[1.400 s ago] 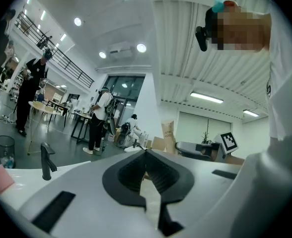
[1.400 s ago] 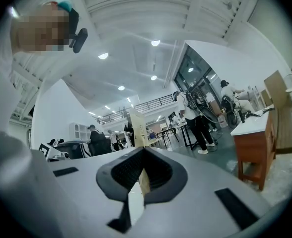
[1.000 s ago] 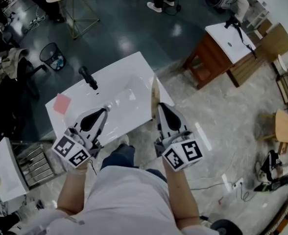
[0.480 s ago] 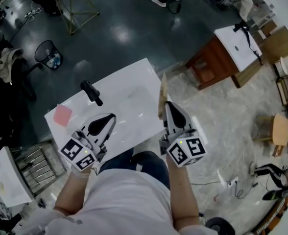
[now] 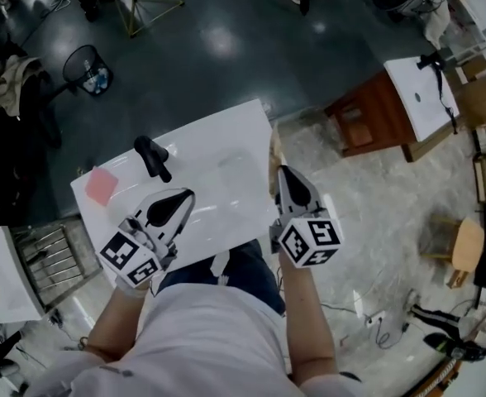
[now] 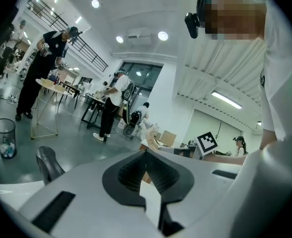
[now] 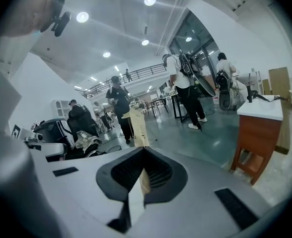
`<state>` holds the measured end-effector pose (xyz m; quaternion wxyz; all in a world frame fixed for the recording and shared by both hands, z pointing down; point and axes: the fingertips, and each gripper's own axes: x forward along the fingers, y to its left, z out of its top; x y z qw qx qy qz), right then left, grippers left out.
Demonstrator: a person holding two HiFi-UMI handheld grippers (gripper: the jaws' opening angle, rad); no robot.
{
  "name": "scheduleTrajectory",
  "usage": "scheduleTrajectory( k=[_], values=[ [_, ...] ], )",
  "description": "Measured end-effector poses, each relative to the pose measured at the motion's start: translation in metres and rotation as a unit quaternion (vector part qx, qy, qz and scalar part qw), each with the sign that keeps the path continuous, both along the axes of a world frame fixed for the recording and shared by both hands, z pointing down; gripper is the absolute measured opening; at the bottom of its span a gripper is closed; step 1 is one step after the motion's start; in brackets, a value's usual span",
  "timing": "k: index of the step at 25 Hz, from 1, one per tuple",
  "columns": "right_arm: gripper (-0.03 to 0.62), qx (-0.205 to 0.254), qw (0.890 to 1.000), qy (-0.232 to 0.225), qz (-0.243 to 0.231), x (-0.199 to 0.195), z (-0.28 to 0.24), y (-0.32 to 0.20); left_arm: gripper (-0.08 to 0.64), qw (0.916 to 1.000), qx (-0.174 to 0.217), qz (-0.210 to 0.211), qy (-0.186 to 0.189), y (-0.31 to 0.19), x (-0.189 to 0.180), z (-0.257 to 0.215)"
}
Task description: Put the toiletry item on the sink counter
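Note:
The white sink counter (image 5: 241, 125) with a black faucet (image 5: 150, 155) lies below me. My right gripper (image 5: 281, 174) is shut on a slim tan toiletry box (image 5: 274, 157), which stands upright at the counter's right edge. In the right gripper view the tan box (image 7: 138, 128) sticks up from between the closed jaws of the right gripper (image 7: 143, 151). My left gripper (image 5: 183, 197) hovers over the counter's near part, shut and with nothing in it. The left gripper view shows the left gripper (image 6: 146, 152) with its jaws together. A pink flat item (image 5: 101, 185) lies on the counter's left end.
A black waste bin (image 5: 86, 69) stands on the dark floor behind the counter. A wooden cabinet with a white top (image 5: 416, 98) is at the right. A metal rack (image 5: 40, 263) is at the left. People stand farther off in the room.
The head camera has shifted a little. Both grippers keep nearly the same pose at the counter's near edge, the right one still shut on the tan box.

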<state>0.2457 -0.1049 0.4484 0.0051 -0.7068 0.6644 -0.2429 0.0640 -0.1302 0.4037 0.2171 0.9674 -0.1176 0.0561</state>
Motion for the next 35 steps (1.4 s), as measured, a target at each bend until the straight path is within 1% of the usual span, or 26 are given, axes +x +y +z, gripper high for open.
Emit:
scheduleTrajectory(
  k=[6,11,14,20,26,35],
  values=[
    [0.02,-0.035,0.998,-0.022,-0.048,0.024,0.042,-0.041,0.017,0.9981,-0.005,-0.057,-0.022,-0.026,0.015,0.016],
    [0.02,-0.063,0.994,-0.037,-0.078,0.04,0.074,-0.07,0.017,0.9938,-0.015,-0.103,-0.038,-0.038,0.025,0.028],
    [0.02,-0.081,0.992,-0.043,-0.088,0.049,0.095,-0.083,0.017,0.9907,-0.024,-0.125,-0.047,-0.04,0.027,0.037],
    [0.02,-0.109,0.987,-0.066,-0.096,0.062,0.134,-0.1,0.017,0.9858,-0.042,-0.149,-0.064,-0.038,0.032,0.057],
    [0.02,-0.137,0.981,-0.09,-0.103,0.066,0.163,-0.11,0.017,0.9812,-0.055,-0.168,-0.078,-0.03,0.032,0.072],
    [0.02,-0.168,0.974,-0.104,-0.109,0.067,0.192,-0.126,0.017,0.9745,-0.075,-0.195,-0.081,-0.028,0.027,0.092]
  ],
)
